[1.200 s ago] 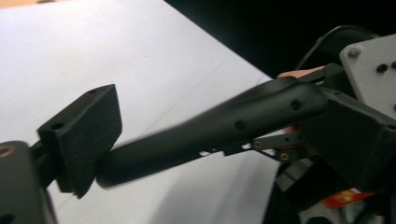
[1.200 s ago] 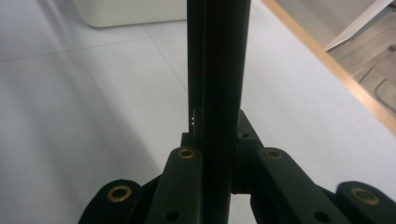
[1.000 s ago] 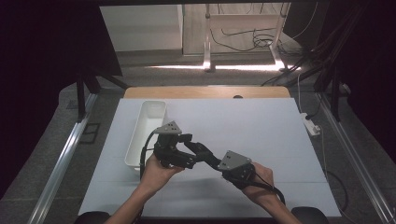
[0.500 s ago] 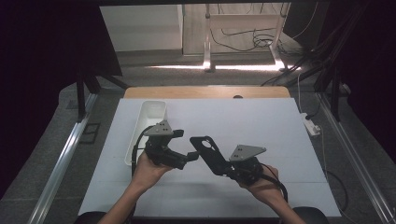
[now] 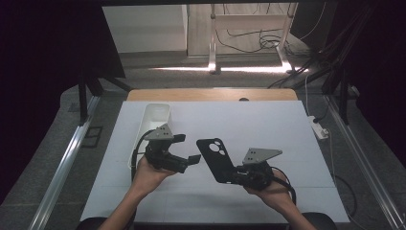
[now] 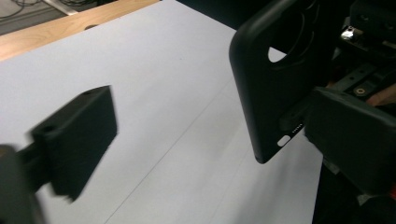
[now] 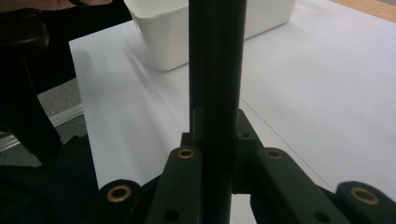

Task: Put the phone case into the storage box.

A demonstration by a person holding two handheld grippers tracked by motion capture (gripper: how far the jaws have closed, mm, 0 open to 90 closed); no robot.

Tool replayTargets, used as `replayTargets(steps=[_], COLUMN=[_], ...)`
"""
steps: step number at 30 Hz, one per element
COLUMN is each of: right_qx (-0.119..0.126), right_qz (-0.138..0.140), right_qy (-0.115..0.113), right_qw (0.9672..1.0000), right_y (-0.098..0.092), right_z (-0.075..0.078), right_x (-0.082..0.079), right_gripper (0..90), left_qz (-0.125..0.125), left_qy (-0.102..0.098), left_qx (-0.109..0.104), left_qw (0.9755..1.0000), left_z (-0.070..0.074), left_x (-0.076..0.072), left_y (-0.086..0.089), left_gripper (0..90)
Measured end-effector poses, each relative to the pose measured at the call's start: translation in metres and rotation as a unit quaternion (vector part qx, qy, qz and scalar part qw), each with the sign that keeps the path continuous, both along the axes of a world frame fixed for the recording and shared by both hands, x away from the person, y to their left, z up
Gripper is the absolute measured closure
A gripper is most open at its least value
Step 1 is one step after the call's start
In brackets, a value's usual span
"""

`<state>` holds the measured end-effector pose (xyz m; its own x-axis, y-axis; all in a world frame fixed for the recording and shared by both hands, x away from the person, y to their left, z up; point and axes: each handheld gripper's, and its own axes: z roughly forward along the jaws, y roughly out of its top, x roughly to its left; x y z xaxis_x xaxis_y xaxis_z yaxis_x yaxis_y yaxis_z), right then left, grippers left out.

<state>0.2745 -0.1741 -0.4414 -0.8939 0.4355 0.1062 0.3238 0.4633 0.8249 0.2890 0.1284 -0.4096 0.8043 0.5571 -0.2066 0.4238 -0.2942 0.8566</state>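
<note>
A black phone case (image 5: 215, 155) with a camera cut-out stands tilted above the white table (image 5: 268, 129), its lower end clamped in my right gripper (image 5: 234, 175). In the right gripper view the case (image 7: 217, 56) rises edge-on between the shut jaws of the right gripper (image 7: 217, 140). My left gripper (image 5: 187, 148) is held to the left of the case with its jaws wide apart. Those jaws have just been closing a little with nothing between them. In the left gripper view the case (image 6: 275, 79) hangs just beyond the tips of the left gripper (image 6: 210, 140), close to the right-hand jaw.
A long white bin (image 5: 155, 115) stands at the table's left side, just beyond the left hand, and its corner (image 7: 173, 32) appears in the right gripper view. A wooden strip (image 5: 210, 94) edges the far side. A power strip (image 5: 318, 127) lies off the right edge.
The two grippers have come apart: the right hand carried the case to the right, the left gripper drew slightly left. The case's back with its cut-out now faces up.
</note>
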Motion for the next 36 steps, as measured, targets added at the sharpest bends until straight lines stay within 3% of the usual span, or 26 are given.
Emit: replayTargets(steps=[9, 17, 24, 36], right_qx=[0.003, 0.007, 0.004, -0.005], right_qz=[0.005, 0.010, 0.012, 0.014], right_qy=[0.001, 0.000, -0.005, -0.006], right_qw=[1.0000, 0.9999, 0.9999, 0.9999], right_y=[0.0025, 0.0054, 0.0065, 0.0075], right_z=[-0.0003, -0.0005, -0.0005, -0.0016], right_x=[-0.0017, -0.0028, -0.0033, -0.0030], right_gripper=[84.3, 84.3, 84.4, 84.2], left_qz=[-0.015, -0.030, -0.042, -0.072], left_qy=[-0.001, 0.006, 0.015, 0.036], left_qx=[-0.021, -0.035, -0.042, -0.085], left_qw=[0.9997, 0.9989, 0.9981, 0.9931], left_z=[0.0033, 0.0048, 0.0045, 0.0029], left_x=[-0.0022, -0.0024, -0.0011, 0.0026], left_y=[0.0021, 0.0042, 0.0048, 0.0099], left_gripper=[42.1, 61.4, 75.7, 83.3])
